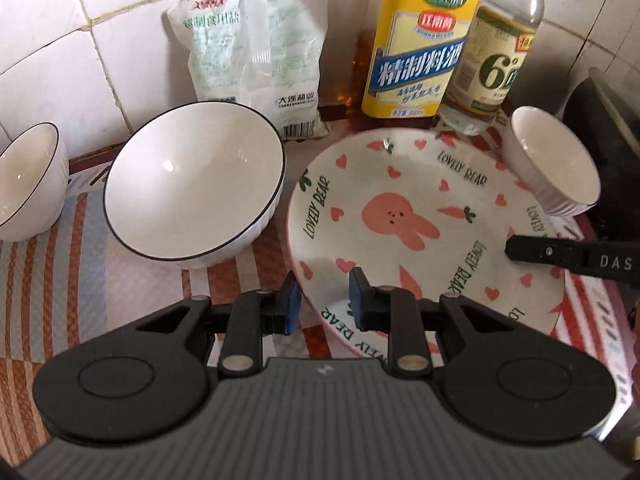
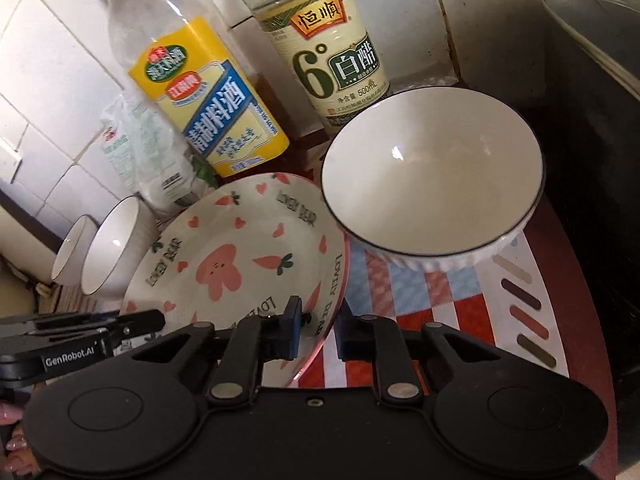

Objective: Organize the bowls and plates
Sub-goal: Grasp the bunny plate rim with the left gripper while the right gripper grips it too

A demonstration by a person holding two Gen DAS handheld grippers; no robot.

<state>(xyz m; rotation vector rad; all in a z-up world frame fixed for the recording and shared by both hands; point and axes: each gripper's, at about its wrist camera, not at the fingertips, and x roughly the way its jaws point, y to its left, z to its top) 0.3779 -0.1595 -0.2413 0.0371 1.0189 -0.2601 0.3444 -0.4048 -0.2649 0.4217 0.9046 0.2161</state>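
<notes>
Both tools clamp plate (image 1: 400,216) rim: left tool (image 1: 323,300), right tool (image 2: 318,330). Three bowls unstacked on surface (image 1: 60,280); sorting barely begun.

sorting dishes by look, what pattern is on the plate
Pink rabbit, hearts and carrots on the white plate; left wrist view shows it best.
</notes>
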